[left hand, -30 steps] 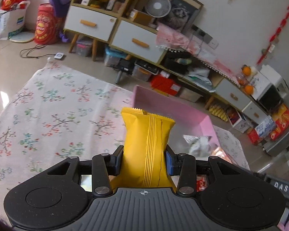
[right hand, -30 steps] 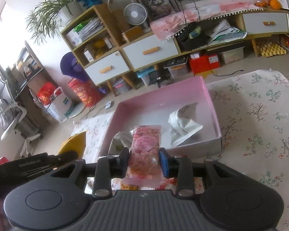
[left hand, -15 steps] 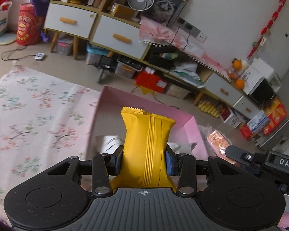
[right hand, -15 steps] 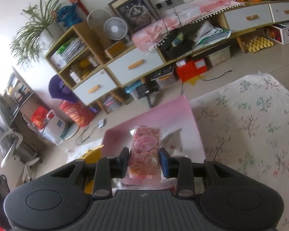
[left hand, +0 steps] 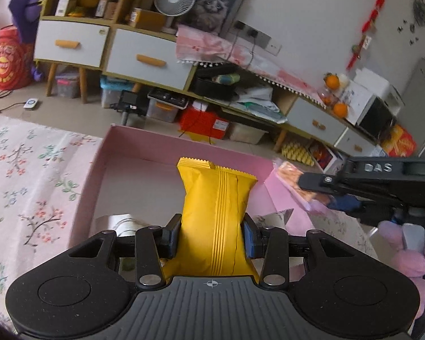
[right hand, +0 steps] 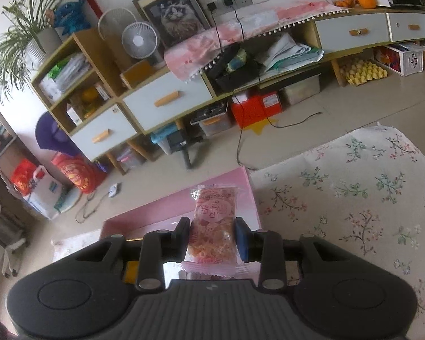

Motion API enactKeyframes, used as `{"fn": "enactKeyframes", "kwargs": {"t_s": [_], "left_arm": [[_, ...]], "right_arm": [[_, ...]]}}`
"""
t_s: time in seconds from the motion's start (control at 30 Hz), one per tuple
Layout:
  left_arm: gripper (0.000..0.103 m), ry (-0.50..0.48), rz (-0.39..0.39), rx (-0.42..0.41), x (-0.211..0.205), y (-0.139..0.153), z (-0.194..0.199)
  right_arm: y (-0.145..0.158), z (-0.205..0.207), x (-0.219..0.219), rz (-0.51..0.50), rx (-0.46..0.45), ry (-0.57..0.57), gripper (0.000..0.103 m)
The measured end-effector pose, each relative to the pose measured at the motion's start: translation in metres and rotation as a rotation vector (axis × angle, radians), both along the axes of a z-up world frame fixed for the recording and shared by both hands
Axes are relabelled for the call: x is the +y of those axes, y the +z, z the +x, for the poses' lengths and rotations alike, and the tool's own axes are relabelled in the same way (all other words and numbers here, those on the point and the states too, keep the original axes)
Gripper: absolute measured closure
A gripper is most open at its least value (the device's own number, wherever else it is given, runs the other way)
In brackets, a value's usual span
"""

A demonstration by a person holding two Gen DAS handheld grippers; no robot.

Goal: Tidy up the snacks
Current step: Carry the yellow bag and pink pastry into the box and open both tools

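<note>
A floral-clothed bench (left hand: 28, 175) is seen to carry a shallow pink box (left hand: 99, 153), open at the top, with crumpled silver wrappers (left hand: 119, 221) lying on its floor. Both snacks are held above or just before this box. The yellow snack packet (left hand: 216, 212) is pinched upright at its waist by the left tongs (left hand: 212, 236), the pads pressing into both sides so that the foil is drawn in. The pink snack bar (right hand: 214, 223) is clamped by the right tongs (right hand: 212, 239), narrowly set, with its clear wrapper ends projecting beyond the pads; in the left view the same bar (left hand: 293, 181) is seen near the box's right wall, not touching it. The step in hand is judged to be delivery of both packets into the box. For a clean placement, each packet should be brought well inside the walls and lowered close to the floor before release, and laid flat in a free patch beside the wrappers. The two tongs are best kept apart and released one at a time.
</note>
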State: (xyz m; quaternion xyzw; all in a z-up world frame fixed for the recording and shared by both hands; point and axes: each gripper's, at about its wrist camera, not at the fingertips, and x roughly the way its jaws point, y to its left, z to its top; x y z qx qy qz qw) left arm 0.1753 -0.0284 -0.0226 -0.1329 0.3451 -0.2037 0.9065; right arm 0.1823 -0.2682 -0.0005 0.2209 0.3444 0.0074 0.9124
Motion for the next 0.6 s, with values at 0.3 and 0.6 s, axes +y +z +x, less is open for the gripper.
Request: {"fn": "enactKeyframes", "kwargs": {"t_s": [0.3, 0.6], "left_arm": [[0.063, -0.036, 0.044, 0.003, -0.016, -0.012, 0.005], [0.027, -0.081, 0.013, 0.015, -0.016, -0.007, 0.0]], "right_arm": [[-0.009, 0.016, 0.008, -0.073, 0.018, 0.026, 0.085], [-0.003, 0.011, 0.002, -0.025, 0.014, 0.021, 0.065]]}}
